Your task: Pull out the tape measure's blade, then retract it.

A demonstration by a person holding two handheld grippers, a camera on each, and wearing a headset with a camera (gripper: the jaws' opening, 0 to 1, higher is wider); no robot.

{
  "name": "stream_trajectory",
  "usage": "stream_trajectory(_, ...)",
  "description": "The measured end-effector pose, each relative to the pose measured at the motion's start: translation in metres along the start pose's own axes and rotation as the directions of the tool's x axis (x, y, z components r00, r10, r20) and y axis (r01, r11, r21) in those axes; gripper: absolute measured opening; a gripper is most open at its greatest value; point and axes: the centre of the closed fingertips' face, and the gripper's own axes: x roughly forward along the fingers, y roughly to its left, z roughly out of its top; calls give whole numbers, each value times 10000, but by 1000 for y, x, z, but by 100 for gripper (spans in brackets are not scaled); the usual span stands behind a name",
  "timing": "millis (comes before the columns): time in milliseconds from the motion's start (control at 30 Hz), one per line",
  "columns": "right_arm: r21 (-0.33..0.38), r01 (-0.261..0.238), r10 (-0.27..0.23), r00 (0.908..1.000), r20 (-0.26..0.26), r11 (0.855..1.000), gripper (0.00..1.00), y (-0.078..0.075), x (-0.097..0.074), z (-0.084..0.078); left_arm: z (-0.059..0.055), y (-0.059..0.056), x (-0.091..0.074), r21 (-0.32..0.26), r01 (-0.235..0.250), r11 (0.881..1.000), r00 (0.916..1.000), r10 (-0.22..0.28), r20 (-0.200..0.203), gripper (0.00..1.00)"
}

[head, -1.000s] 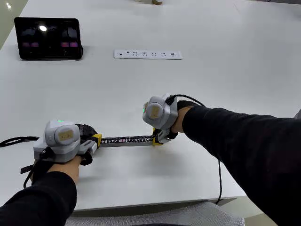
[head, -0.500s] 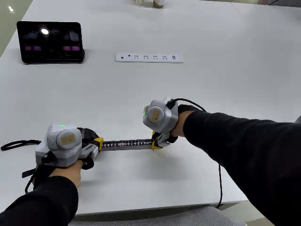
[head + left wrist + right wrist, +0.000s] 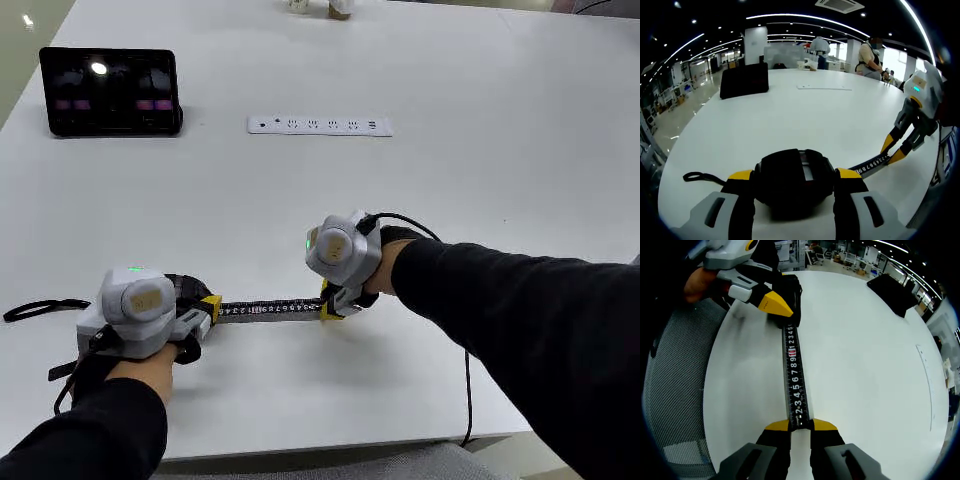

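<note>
The left gripper [image 3: 795, 174] is clamped on the black case [image 3: 792, 187], which seems to rest on the table [image 3: 450, 180]. The blade [image 3: 794, 375] runs out flat along the table to the right gripper [image 3: 800, 426], whose jaws are closed on its end, near the table's front edge

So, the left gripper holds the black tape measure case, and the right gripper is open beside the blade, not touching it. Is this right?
Not quite. The right gripper is not open: in the right gripper view its jaws are shut on the end of the blade. The left gripper does hold the black tape measure case.
</note>
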Motion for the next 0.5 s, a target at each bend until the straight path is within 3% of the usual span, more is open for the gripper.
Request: stream_trajectory(500, 39, 44, -44, 10000, -30, 10000, 11, 2, 2, 8, -1, -1, -1, -87, 19, 10000, 10000, -19, 6, 58)
